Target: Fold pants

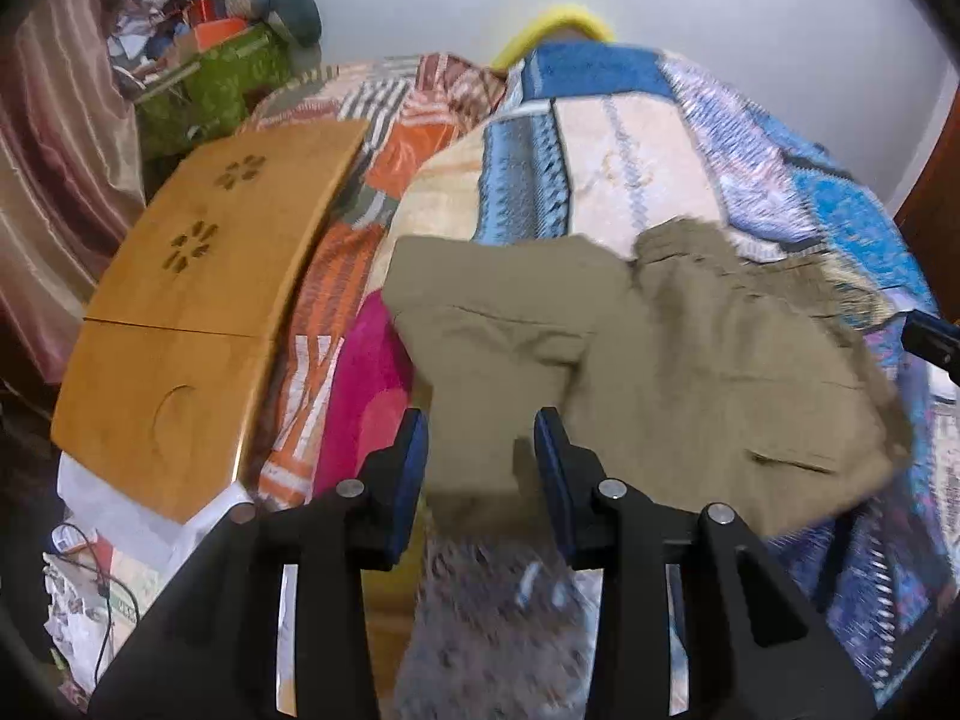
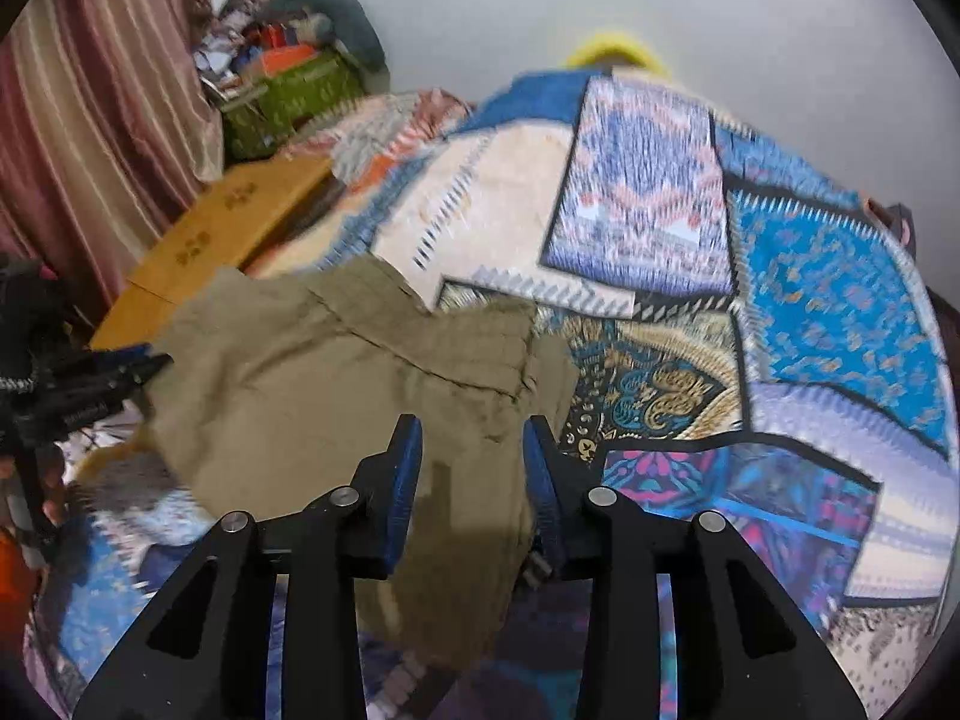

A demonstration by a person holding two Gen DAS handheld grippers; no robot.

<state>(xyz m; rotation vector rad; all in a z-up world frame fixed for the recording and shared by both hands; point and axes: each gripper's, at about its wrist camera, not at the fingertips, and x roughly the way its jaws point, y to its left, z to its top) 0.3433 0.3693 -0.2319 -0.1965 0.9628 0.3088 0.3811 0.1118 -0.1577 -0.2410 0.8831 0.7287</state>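
The olive-khaki pants (image 1: pixel 660 372) lie bunched on a patchwork bedspread (image 1: pixel 630 150). In the left wrist view my left gripper (image 1: pixel 480 438) is open, its blue-padded fingers either side of the near left edge of the pants, not closed on them. In the right wrist view the pants (image 2: pixel 336 384) spread to the left and run down between the fingers of my right gripper (image 2: pixel 471 444), which is open around the fabric. The left gripper (image 2: pixel 120 369) shows at the far left of that view. The right gripper's tip (image 1: pixel 933 339) shows at the right edge of the left wrist view.
A wooden lap table (image 1: pixel 198 300) stands on the bed to the left. A green box of clutter (image 1: pixel 222 78) sits at the back left by a striped curtain (image 1: pixel 54 180). A yellow object (image 1: pixel 564 24) lies at the bed's far end. Cables and papers (image 1: pixel 90 588) lie at lower left.
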